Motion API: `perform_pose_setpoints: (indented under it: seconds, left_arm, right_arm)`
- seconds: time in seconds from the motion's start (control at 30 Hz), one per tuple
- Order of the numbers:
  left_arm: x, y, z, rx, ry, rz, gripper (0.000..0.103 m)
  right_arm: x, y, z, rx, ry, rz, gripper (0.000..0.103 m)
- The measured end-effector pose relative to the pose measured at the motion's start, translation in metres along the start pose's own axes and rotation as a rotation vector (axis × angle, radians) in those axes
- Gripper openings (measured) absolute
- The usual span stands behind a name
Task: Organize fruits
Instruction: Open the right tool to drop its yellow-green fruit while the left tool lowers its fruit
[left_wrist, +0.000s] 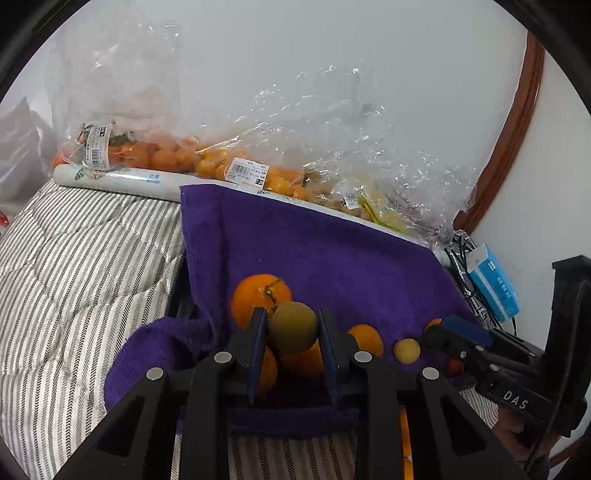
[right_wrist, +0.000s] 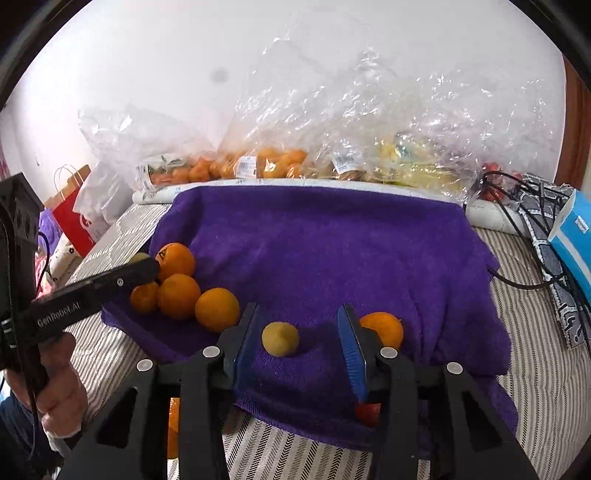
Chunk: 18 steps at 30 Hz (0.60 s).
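Observation:
A purple towel (left_wrist: 332, 254) lies over the striped bedding. My left gripper (left_wrist: 291, 314) is shut on an olive-yellow round fruit (left_wrist: 292, 332), held just above a cluster of oranges (left_wrist: 255, 295) on the towel's left part. From the right wrist view the left gripper (right_wrist: 147, 266) reaches in over those oranges (right_wrist: 179, 295). My right gripper (right_wrist: 299, 310) stands open. A small yellow fruit (right_wrist: 280, 339) rests on the towel (right_wrist: 332, 240) between its fingers, and neither pad touches it. One more orange (right_wrist: 384, 326) sits just outside the right finger.
Clear plastic bags of oranges (right_wrist: 273, 164) and yellow fruit (right_wrist: 413, 166) line the wall behind a white roll (left_wrist: 122, 181). A blue tissue box (right_wrist: 572, 236) and black cables (right_wrist: 517, 206) lie right. A red paper bag (right_wrist: 72, 218) stands left. A small red fruit (right_wrist: 367, 413) lies under my right gripper.

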<state>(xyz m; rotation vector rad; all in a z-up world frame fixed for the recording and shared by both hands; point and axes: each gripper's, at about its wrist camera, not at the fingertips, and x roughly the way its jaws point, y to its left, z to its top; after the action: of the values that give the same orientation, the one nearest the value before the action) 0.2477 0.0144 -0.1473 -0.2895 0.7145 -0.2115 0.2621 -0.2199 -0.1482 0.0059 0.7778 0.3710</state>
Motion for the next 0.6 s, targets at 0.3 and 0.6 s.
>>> perform_pose_setpoints:
  seconds: [0.3, 0.6]
  left_arm:
    - [0.003, -0.007, -0.004, 0.037, 0.017, 0.026, 0.026]
    - [-0.016, -0.003, 0.004, 0.023, -0.056, 0.009, 0.049]
  right_arm:
    - [-0.010, 0.005, 0.000, -0.010, -0.062, -0.019, 0.043]
    - [-0.021, 0.015, -0.001, -0.042, -0.095, -0.012, 0.044]
